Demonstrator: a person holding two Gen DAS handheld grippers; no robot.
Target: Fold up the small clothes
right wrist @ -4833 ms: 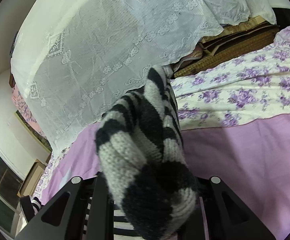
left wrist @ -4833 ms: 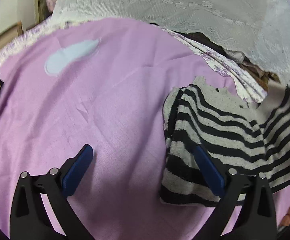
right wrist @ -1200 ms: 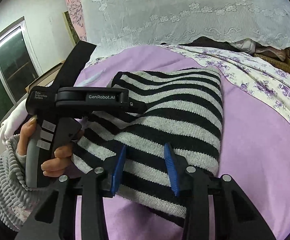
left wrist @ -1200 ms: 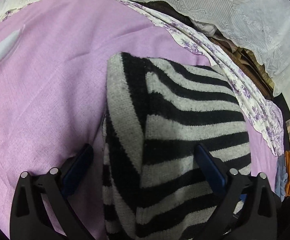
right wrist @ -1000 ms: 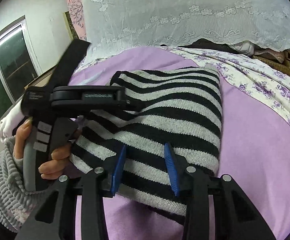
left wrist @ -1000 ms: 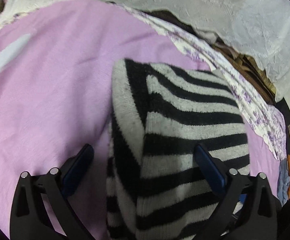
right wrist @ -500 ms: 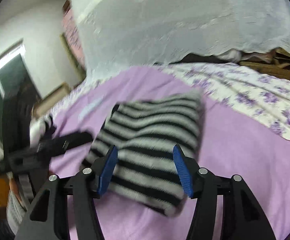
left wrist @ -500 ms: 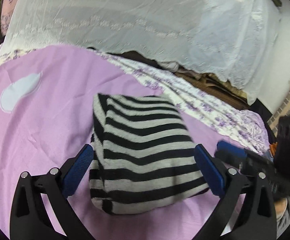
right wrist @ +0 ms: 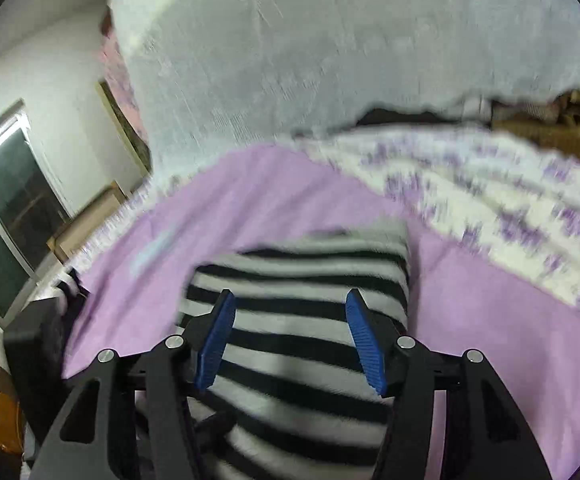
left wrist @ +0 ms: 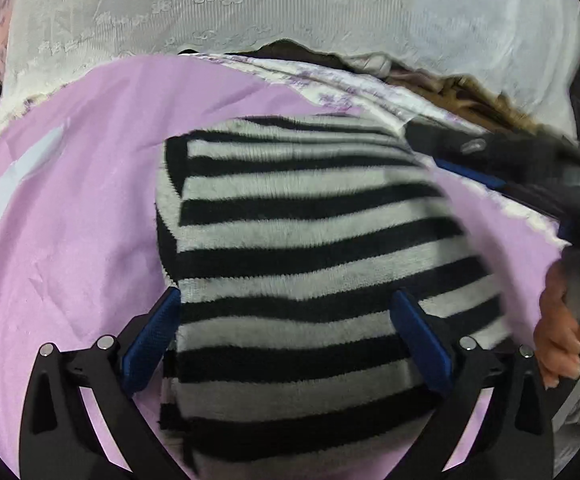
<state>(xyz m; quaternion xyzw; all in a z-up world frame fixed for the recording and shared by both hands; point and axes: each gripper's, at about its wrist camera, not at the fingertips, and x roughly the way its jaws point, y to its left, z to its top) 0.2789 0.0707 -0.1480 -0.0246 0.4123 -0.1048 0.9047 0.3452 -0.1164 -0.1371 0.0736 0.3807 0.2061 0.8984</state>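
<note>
Lying folded into a thick, roughly rectangular bundle, the striped knit garment rests on the smooth lilac sheet of the bed, its fuzzy grey and black bands running crosswise. The left tool hangs over the near end of the bundle with its ribbed blue pads spread wide to either side, released and gripping nothing. The right tool is likewise spread, its blue fingers apart above the knit and holding nothing; that view is blurred. In the left wrist view the right hand grips the handle of its tool at the right edge. A pale oval patch marks the sheet to the left. Beyond lie a white quilt with purple flowers and a draped white lace cloth.
</note>
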